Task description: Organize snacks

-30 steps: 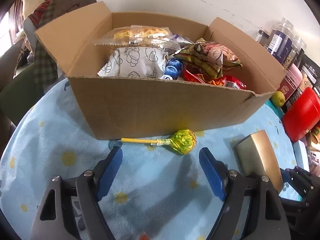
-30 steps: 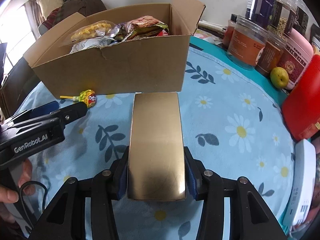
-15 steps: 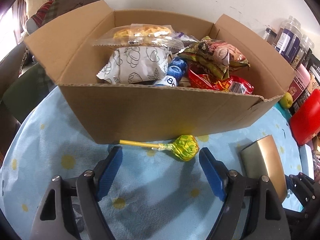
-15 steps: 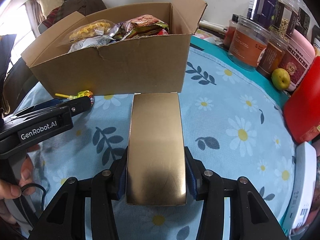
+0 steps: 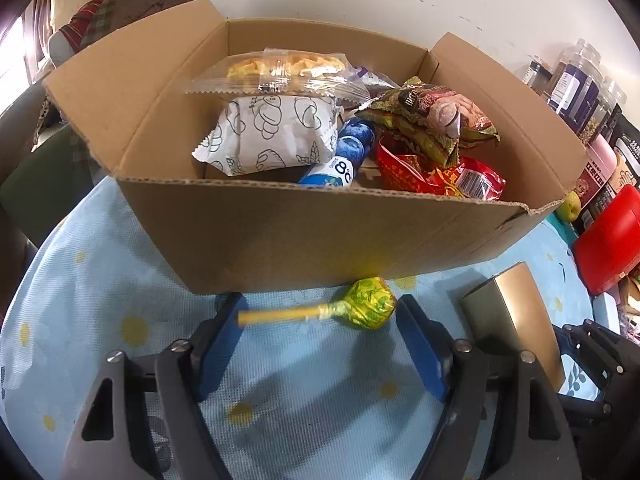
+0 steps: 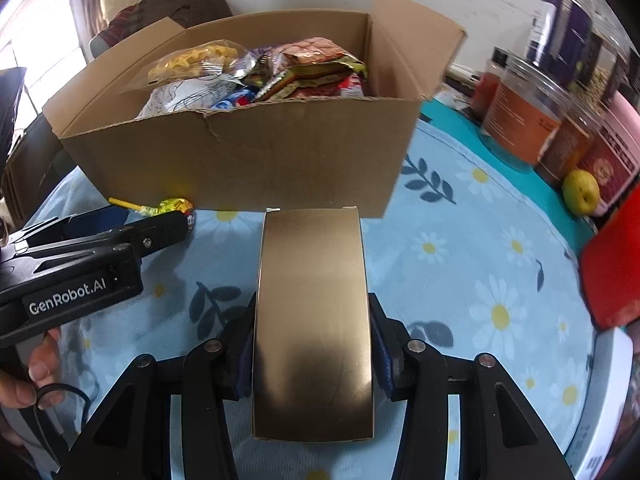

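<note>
A yellow-green lollipop [image 5: 366,303] with a yellow stick lies on the blue flowered tablecloth against the front wall of a cardboard box [image 5: 320,236] full of snack bags. My left gripper [image 5: 320,314] is open, its blue fingertips on either side of the lollipop. It also shows in the right wrist view [image 6: 132,224], with the lollipop [image 6: 174,205] at its tip. My right gripper [image 6: 312,344] is shut on a gold rectangular box [image 6: 314,320], held in front of the cardboard box [image 6: 248,152]. The gold box also shows in the left wrist view [image 5: 510,320].
Jars [image 6: 524,120] and a red container [image 6: 612,272] stand along the right side. A yellow-green fruit [image 6: 581,196] sits by the jars. A white flat item [image 6: 612,392] lies at the right edge. A chair with clothes [image 5: 100,20] is behind the box.
My left gripper has moved forward so its open fingers now flank the lollipop. My right gripper with the gold box has come a little closer to the cardboard box.
</note>
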